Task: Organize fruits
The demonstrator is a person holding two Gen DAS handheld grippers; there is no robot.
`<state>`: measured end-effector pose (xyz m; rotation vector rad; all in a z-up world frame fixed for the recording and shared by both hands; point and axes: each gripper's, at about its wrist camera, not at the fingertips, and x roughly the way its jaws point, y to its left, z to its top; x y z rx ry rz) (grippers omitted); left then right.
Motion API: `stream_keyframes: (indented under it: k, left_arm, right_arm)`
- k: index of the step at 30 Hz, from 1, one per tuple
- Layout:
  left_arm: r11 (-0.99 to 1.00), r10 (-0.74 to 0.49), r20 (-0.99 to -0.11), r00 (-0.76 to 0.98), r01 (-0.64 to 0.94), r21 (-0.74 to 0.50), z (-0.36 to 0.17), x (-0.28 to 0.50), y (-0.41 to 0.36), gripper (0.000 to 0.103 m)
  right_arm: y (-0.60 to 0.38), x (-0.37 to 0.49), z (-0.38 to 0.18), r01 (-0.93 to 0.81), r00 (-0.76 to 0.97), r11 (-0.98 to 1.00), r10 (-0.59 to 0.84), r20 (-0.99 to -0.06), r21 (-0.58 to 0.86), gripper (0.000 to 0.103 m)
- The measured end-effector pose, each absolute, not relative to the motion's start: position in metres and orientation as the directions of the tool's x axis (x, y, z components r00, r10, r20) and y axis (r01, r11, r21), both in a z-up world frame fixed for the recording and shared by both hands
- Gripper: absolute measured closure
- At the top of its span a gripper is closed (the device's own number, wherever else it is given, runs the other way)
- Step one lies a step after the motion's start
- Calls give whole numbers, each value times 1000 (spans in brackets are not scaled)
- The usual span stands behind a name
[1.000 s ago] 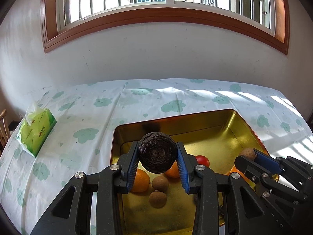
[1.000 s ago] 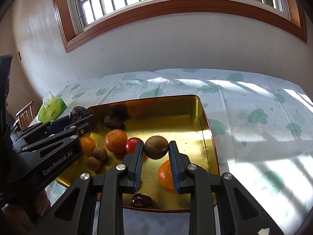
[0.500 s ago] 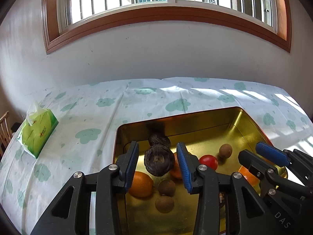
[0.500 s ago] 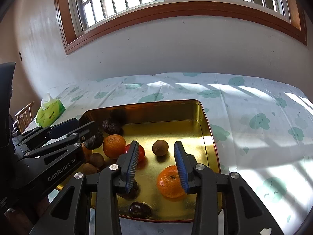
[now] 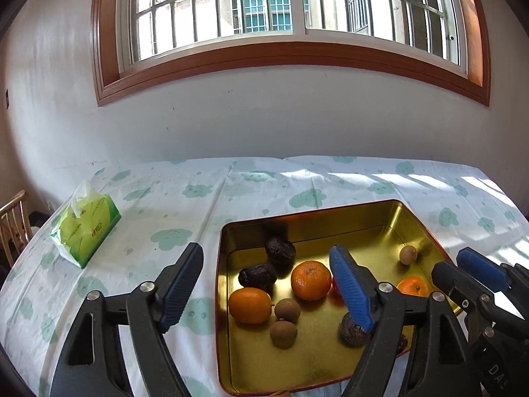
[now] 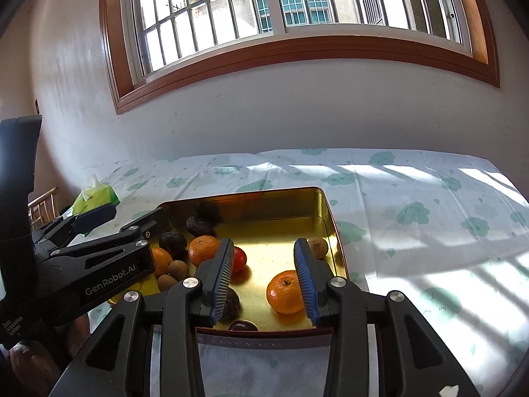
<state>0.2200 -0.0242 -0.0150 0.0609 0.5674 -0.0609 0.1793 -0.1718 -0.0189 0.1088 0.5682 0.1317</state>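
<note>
A gold metal tray (image 5: 310, 210) on the clouded tablecloth holds several fruits. Two dark wrinkled fruits (image 5: 280, 251) lie at its back left, beside oranges (image 5: 310, 279) and small brown longans (image 5: 287, 311). My left gripper (image 5: 266, 258) hovers over the tray's left edge, its jaws opening wide with nothing between the pads. In the right wrist view my right gripper (image 6: 263, 246) stands open above the tray's near side, holding nothing. An orange (image 6: 284, 291) lies by its right finger, a red tomato (image 6: 239, 259) by its left, and a longan (image 6: 319, 247) rests near the right wall.
A green tissue pack (image 5: 86, 228) lies on the cloth at the left. A wooden chair (image 5: 13, 221) stands past the table's left edge. The white wall and barred window rise behind the table. Sunlit cloth (image 6: 429, 231) stretches right of the tray.
The left gripper let go of the dark wrinkled fruit, which now lies in the tray, and its jaws spread wide. The right gripper released the brown longan. Both pulled back.
</note>
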Motion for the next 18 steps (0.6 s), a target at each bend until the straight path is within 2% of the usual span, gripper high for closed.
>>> stream_keyframes:
  k: [5,9,18]
  left_arm:
    - [997,-43,-522,852,71,33,-3,198,-18,13]
    - [997,-52,-518,854,73,21,4,180,-12,10]
    - [995,-87,-524,847,104,2,16,144,-3,9]
  right_arm:
    - [-174,155,-15,-89,849,986,149,-507,141,57]
    - [-172,135,-11,-87,859,988,140,-493,130,57]
    - [-166,102,-7,-89,863,989,136,-486,119,57]
